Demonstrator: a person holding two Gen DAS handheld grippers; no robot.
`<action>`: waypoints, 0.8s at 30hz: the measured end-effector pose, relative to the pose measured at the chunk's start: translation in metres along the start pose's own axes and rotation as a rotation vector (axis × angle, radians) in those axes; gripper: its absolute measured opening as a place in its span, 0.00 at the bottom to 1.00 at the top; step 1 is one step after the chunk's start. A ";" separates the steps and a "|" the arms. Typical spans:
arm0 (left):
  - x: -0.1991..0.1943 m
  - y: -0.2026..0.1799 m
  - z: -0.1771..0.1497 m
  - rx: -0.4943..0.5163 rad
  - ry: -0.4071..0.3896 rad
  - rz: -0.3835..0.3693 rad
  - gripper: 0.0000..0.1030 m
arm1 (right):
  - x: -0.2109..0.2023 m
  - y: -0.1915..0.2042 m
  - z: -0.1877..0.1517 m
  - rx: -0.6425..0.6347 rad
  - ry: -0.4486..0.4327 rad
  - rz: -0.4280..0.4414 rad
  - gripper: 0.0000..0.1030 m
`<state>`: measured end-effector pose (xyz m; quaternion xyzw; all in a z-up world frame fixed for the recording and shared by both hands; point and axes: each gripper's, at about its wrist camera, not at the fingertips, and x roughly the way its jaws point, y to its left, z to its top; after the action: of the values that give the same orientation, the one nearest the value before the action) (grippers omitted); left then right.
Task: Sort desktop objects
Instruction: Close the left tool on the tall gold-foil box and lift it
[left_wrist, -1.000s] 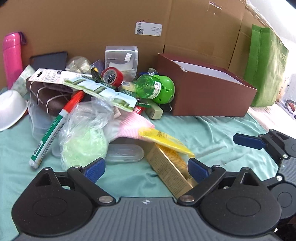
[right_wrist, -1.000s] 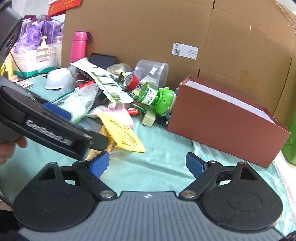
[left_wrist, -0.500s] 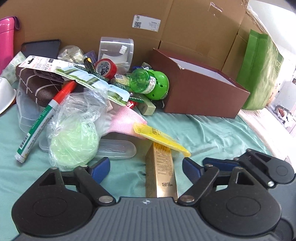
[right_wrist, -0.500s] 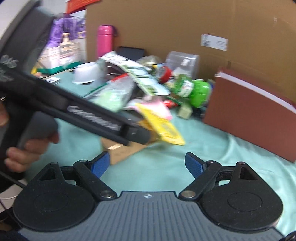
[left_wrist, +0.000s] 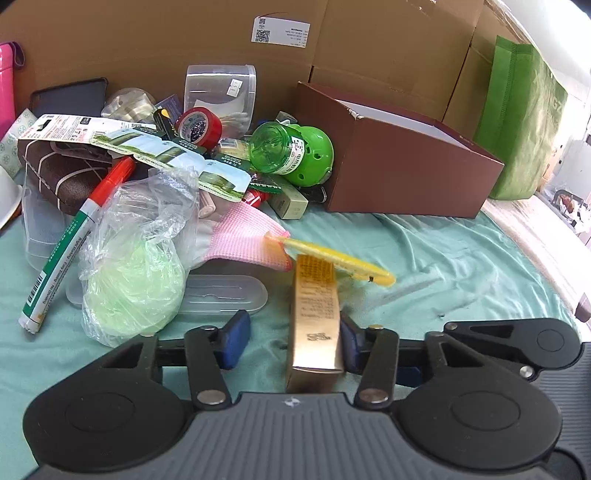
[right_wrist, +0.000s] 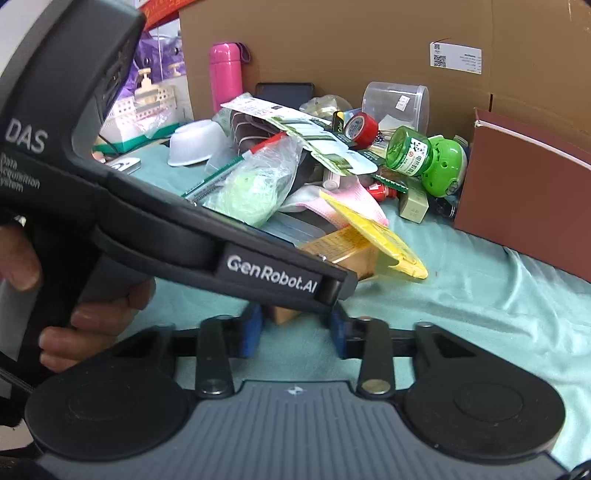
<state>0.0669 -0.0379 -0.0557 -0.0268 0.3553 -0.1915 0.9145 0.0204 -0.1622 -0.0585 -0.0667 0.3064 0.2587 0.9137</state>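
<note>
A long gold box (left_wrist: 314, 317) lies on the teal cloth, its far end under a yellow packet (left_wrist: 334, 258). My left gripper (left_wrist: 291, 336) is open with the box between its blue pads; the right pad (left_wrist: 349, 345) touches the box, the left pad (left_wrist: 234, 341) stands apart. In the right wrist view the left gripper's body (right_wrist: 229, 254) crosses over the gold box (right_wrist: 343, 247). My right gripper (right_wrist: 295, 332) is partly closed, empty, just behind the left gripper. A pile holds a green bottle (left_wrist: 291, 151), red tape (left_wrist: 199, 125), marker (left_wrist: 74, 240) and pink glove (left_wrist: 247, 236).
An open brown box (left_wrist: 399, 162) stands at the right of the pile, a cardboard wall (left_wrist: 184, 37) behind, a green bag (left_wrist: 517, 122) far right. A pink flask (right_wrist: 225, 74) and a white bowl (right_wrist: 194, 142) sit at the left. A clear case (left_wrist: 225, 295) lies beside the gold box.
My left gripper has moved forward around the gold box and its jaws have narrowed until the right pad touches it. My right gripper has narrowed and come close behind the left one.
</note>
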 end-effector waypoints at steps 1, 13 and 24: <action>0.000 0.000 0.000 0.001 0.000 -0.006 0.42 | -0.001 -0.001 -0.001 0.001 -0.001 0.005 0.27; -0.003 -0.003 0.006 -0.014 0.044 -0.098 0.25 | -0.011 0.007 -0.004 -0.003 -0.018 0.019 0.49; -0.002 -0.004 0.007 -0.021 0.050 -0.121 0.31 | -0.004 0.001 -0.006 0.017 -0.019 -0.033 0.35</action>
<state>0.0685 -0.0410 -0.0487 -0.0531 0.3778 -0.2431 0.8918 0.0138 -0.1648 -0.0612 -0.0616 0.2989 0.2415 0.9211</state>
